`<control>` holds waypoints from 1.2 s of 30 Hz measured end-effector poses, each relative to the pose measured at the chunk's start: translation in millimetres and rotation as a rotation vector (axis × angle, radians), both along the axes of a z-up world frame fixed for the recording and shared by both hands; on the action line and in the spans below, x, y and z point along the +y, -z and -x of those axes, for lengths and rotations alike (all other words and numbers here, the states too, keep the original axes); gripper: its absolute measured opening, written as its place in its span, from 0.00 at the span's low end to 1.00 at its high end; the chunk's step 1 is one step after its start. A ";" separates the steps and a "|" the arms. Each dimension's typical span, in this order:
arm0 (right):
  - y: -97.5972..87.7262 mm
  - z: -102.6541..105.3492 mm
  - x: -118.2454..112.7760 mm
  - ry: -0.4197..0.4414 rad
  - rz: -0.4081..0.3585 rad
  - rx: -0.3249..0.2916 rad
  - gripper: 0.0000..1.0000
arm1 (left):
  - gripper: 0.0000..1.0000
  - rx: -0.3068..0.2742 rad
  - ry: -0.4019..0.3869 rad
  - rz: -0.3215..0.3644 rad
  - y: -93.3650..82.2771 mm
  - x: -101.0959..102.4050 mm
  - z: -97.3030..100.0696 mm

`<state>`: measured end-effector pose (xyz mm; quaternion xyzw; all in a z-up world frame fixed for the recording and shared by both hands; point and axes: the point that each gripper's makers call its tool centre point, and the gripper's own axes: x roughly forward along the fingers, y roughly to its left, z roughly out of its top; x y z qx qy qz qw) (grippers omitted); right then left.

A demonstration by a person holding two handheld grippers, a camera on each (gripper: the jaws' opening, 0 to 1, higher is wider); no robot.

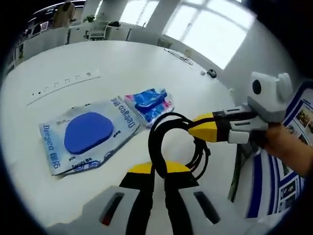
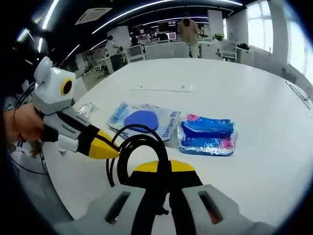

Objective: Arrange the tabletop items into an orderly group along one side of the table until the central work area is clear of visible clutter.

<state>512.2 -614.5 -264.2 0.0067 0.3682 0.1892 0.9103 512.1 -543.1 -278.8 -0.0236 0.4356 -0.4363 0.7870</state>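
Left gripper view: our left gripper (image 1: 155, 172) has its jaws closed on a coiled black cable (image 1: 168, 142), whose loop rises straight ahead of them. Our right gripper (image 1: 195, 128) pinches the same coil from the right, jaws shut. The coil sits just right of the white packet with a blue oval (image 1: 88, 134); a blue-pink pouch (image 1: 149, 103) lies beyond the packet.
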 end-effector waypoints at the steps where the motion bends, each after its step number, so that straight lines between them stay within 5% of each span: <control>1: 2.3 -0.6 -1.9 0.005 -0.002 0.005 0.03 | 0.03 0.008 0.004 -0.004 4.3 -2.3 -1.0; 18: 56.0 -12.2 -20.7 0.038 -0.046 0.096 0.03 | 0.03 0.103 -0.001 -0.049 48.7 -16.9 -10.7; 36: 71.3 -20.1 -23.7 0.074 -0.081 0.124 0.04 | 0.05 0.160 -0.043 -0.021 60.0 -17.8 -17.8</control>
